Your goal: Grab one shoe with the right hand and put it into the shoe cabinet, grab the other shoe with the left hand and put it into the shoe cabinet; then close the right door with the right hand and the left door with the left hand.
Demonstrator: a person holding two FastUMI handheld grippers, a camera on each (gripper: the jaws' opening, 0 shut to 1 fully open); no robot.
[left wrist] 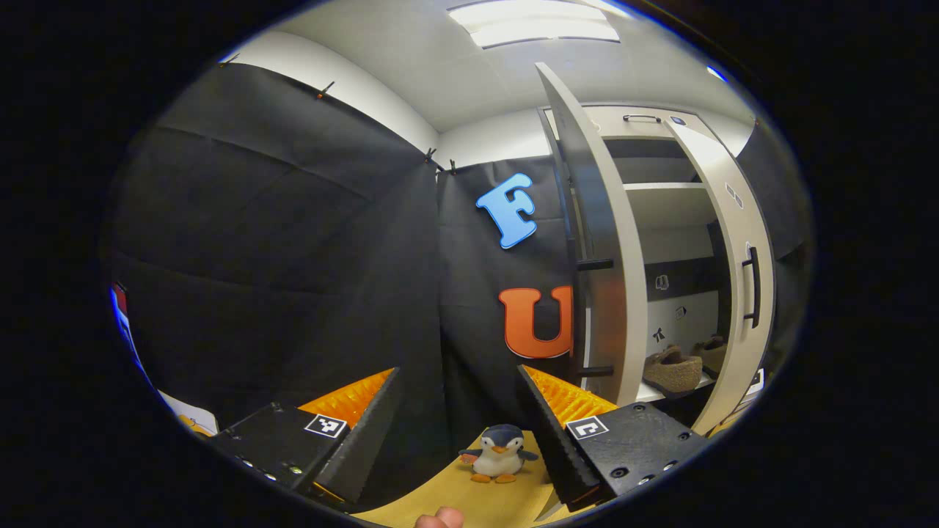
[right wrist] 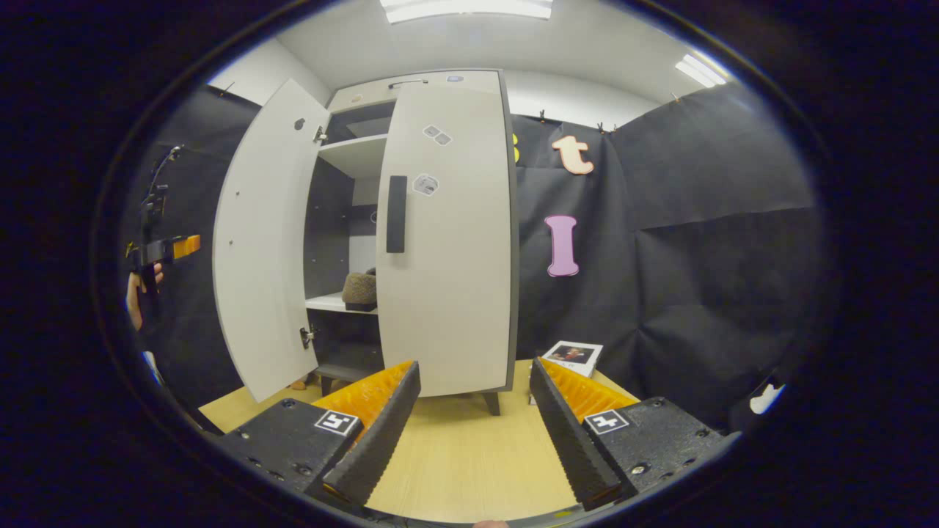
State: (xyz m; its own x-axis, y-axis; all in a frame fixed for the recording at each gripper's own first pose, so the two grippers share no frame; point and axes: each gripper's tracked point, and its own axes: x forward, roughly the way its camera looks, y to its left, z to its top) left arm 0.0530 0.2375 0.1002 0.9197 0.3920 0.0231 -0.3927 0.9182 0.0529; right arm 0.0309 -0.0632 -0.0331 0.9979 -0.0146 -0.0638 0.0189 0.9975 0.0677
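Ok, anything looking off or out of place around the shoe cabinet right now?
Nothing damaged or spilled. Both shoes sit on a shelf inside the shoe cabinet. One stray item: a penguin plush toy stands on the floor by the left door, which is wide open; the right door is nearly shut.

On my left gripper (left wrist: 458, 425) I see two wedge-shaped fingers (left wrist: 367, 433) with ridged inner faces, mounted on blocky housings studded with small screws, each bearing a square black-and-white marker. My right gripper (right wrist: 477, 418) looks the same: ridged fingers (right wrist: 378, 433), screws, square markers.
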